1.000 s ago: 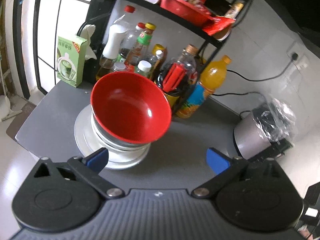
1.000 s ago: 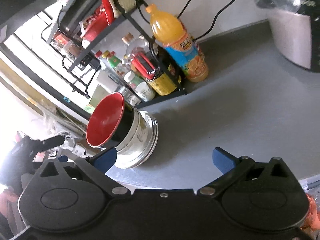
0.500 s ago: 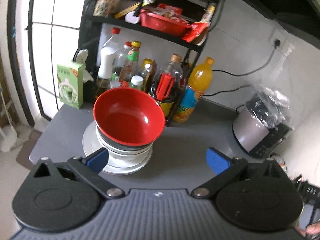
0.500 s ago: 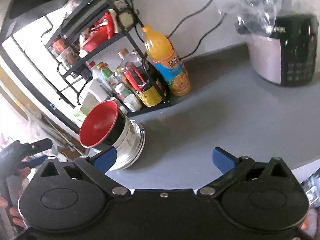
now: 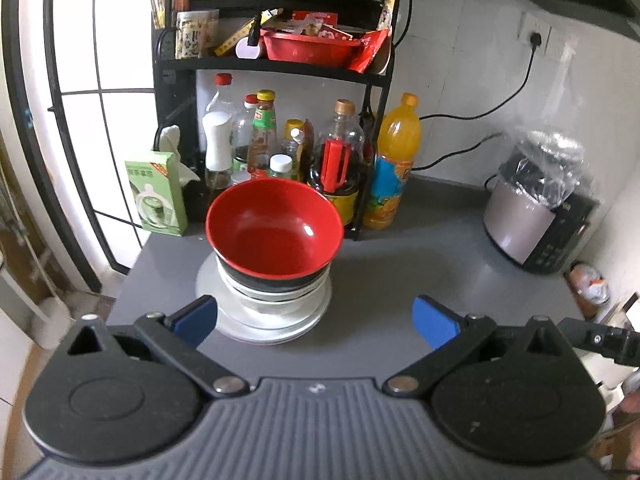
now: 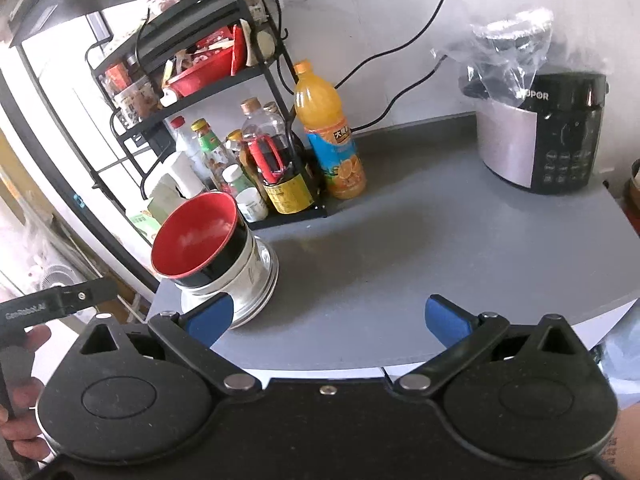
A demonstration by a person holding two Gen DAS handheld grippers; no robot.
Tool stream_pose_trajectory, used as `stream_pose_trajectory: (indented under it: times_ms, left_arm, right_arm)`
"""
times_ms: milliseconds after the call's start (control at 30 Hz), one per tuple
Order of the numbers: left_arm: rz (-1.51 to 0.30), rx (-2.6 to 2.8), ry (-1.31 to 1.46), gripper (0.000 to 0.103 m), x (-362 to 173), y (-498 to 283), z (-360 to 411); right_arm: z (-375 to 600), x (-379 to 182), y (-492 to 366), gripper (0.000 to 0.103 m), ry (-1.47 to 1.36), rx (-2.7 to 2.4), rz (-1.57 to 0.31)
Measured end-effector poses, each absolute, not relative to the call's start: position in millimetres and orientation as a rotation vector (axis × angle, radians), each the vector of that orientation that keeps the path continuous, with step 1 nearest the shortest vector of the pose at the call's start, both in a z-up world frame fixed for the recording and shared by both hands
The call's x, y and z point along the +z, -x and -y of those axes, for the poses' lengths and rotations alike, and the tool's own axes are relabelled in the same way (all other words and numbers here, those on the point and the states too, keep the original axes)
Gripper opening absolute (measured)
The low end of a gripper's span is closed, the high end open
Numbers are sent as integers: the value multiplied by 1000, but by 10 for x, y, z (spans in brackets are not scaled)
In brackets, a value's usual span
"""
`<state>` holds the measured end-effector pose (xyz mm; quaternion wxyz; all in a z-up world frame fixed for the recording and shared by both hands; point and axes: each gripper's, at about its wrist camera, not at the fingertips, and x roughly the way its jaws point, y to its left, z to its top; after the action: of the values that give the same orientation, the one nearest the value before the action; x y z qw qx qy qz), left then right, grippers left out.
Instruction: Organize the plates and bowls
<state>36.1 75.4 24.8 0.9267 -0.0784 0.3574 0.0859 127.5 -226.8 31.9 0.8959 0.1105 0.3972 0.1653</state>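
Observation:
A red bowl [image 5: 275,236] with a black outside sits on top of nested white bowls [image 5: 276,296], which stand on a stack of white plates [image 5: 320,312] on the grey counter [image 5: 400,272]. The stack also shows in the right wrist view, with the red bowl [image 6: 194,238] on top and the plates [image 6: 264,280] below. My left gripper [image 5: 316,320] is open and empty, held back from the stack and just above the counter's near edge. My right gripper [image 6: 328,318] is open and empty, to the right of the stack.
A black rack [image 5: 280,64] with sauce bottles [image 5: 264,132] stands behind the stack. An orange juice bottle [image 5: 394,160] is beside it. A rice cooker [image 6: 540,140] under plastic sits at the right. A green tissue box [image 5: 156,192] is at the left edge.
Both grippers have pulled back and up from the stack, so it looks smaller and farther. The bowls and plates have not moved.

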Motion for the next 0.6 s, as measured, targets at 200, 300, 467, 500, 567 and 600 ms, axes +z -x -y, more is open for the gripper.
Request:
stream_pose_trajectory:
  times_ms: [200,300,467,500,567,600]
  left_arm:
    - [-726,178,129,103,256,-300,-682]
    - [-717,183,128,103,277,-243,-673]
    - [-686,211,109,103,359,-98,-670]
    - [-681,214,93,103,373,-69,-659]
    - [-675,220,65,103,388,-12,-631]
    - [-678,214,59,103,386,9,-619]
  right_arm:
    - [2136,355,-1172,103,-178,300,-826]
    - [2098,365,-1120,103,-155,286,-818]
    - [1988,416,-1002,103,-107,285,-803]
    - [1969,434,-978,103,-101,282,-800]
    - [1963,443,-964,103,-99,280,-800]
    - [1951,466,-926,103,-102,273,-801]
